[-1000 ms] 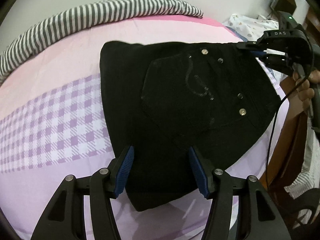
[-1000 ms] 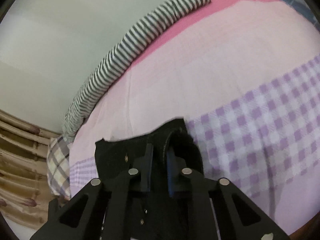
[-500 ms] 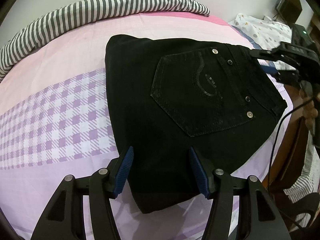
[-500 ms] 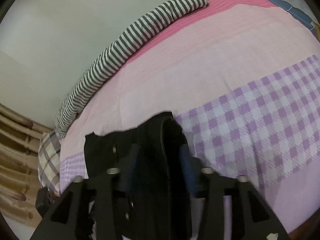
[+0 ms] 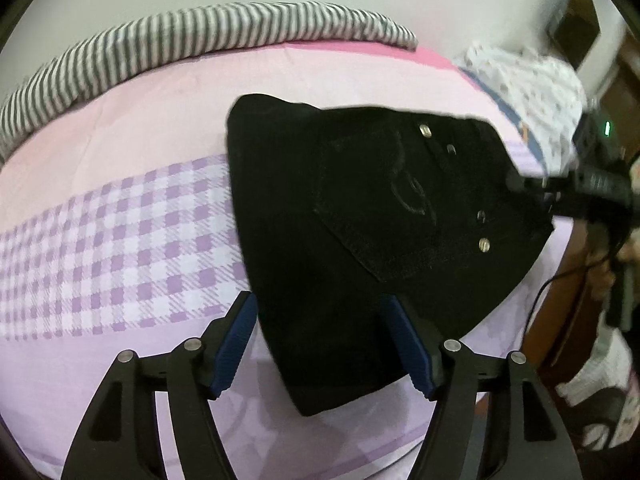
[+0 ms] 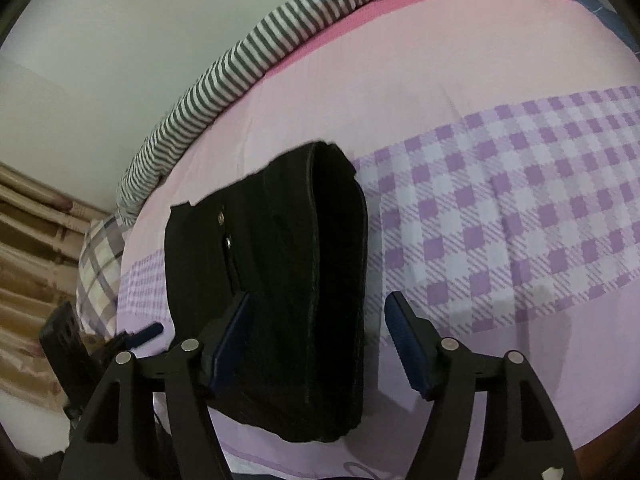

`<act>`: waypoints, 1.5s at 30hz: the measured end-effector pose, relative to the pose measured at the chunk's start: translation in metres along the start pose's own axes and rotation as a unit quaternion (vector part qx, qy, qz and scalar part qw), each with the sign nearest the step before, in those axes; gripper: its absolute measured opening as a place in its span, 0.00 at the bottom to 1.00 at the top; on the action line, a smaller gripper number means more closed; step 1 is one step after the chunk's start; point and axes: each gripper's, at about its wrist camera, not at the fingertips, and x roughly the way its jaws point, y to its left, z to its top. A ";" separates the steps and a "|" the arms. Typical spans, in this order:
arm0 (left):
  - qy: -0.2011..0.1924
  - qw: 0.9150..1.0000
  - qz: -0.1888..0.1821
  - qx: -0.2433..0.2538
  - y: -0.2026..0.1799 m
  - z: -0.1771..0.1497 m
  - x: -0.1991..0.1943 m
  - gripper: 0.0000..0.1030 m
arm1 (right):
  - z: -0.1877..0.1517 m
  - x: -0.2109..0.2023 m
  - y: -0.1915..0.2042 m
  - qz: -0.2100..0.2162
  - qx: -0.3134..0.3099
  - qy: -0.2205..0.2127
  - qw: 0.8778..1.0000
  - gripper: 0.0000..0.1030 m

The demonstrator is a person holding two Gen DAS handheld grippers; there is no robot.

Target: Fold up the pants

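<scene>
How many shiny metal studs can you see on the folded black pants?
4 in the left wrist view: two near the waistband's far end, two near its close end. More may be hidden.

Opening right tongs [image 6: 316,344] over folded pants [image 6: 280,280]

A home bedroom: a bed [image 5: 120,128] with a striped pillow [image 5: 200,36].
</scene>
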 end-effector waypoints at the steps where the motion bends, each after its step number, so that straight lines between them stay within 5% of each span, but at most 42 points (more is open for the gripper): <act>1: -0.004 1.000 -0.009 -0.018 0.008 0.001 -0.002 0.67 | -0.001 0.002 -0.002 0.005 -0.001 0.004 1.000 0.64; 12: 0.015 0.987 -0.068 -0.142 0.057 0.011 0.019 0.67 | -0.006 0.009 -0.021 0.072 0.003 0.026 0.997 0.65; 29: 0.017 0.983 -0.127 -0.129 0.041 0.031 0.044 0.67 | 0.016 0.033 -0.017 0.166 -0.032 0.064 0.984 0.64; 39: 0.024 0.968 -0.181 -0.169 0.056 0.037 0.051 0.63 | 0.012 0.041 -0.017 0.174 -0.015 0.074 0.982 0.42; 45: 0.028 0.963 -0.190 -0.189 0.067 0.034 0.050 0.58 | 0.013 0.040 -0.018 0.181 -0.014 0.082 0.980 0.39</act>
